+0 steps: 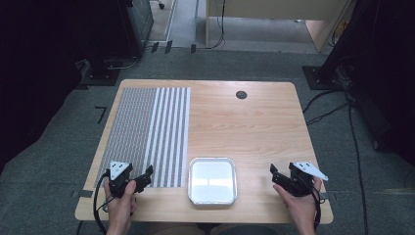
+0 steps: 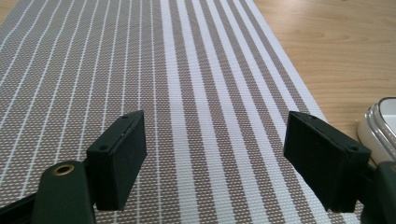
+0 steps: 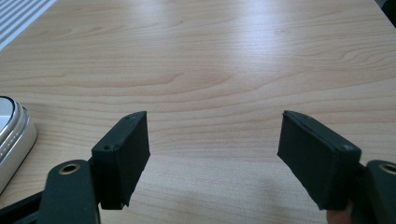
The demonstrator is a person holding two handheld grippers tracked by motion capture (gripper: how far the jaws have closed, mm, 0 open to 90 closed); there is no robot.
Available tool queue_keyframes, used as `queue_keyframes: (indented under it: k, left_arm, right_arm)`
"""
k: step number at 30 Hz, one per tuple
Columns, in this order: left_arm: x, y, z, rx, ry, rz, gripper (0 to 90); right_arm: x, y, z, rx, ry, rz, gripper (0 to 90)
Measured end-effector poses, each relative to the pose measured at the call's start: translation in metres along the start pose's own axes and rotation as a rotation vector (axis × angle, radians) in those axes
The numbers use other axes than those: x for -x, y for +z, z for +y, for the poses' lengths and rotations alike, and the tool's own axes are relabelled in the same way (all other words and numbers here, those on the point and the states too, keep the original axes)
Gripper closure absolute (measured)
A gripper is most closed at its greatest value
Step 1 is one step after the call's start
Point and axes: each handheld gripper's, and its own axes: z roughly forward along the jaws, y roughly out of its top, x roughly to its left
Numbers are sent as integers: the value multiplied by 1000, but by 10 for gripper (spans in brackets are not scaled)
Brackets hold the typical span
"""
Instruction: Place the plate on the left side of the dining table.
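Note:
A striped woven placemat (image 1: pixel 149 134) lies on the left half of the wooden table (image 1: pixel 254 122). A square metal tray (image 1: pixel 212 180) sits empty near the front edge, in the middle. My left gripper (image 1: pixel 145 177) hovers over the placemat's near right corner, jaws wide apart with nothing between them; the placemat (image 2: pixel 154 79) runs under its jaws and the tray's rim (image 2: pixel 378 126) shows at the right. My right gripper (image 1: pixel 274 174) is held to the right of the tray over bare wood, jaws apart and empty; the tray's edge (image 3: pixel 11 135) shows at its left.
A small dark round grommet (image 1: pixel 241 95) is set in the table near the far edge. Cables (image 1: pixel 342 103) and stand bases lie on the floor beyond and to the right of the table.

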Motion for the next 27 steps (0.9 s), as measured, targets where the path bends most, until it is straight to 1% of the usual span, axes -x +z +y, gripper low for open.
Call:
queue_keyframes:
  k: [10,13,16,20,23,27]
  left_arm:
    - [15,4,-2,-9,21,-23,214]
    - [21,5,-3,-11,31,-35,214]
    - [26,6,-3,-11,32,-44,211]
    - [32,6,-4,-11,41,-48,211]
    - [37,7,-5,-13,49,-62,211]
    - [43,9,-6,-18,53,-79,212]
  right_arm:
    - [-8,2,-2,-2,-10,15,248]
    - [-10,2,-2,7,1,13,262]
    - [-12,2,-2,11,10,22,281]
    - [-15,2,-3,24,7,25,321]
    - [-17,1,-3,43,3,18,351]
    - [-20,1,-3,51,5,29,368]
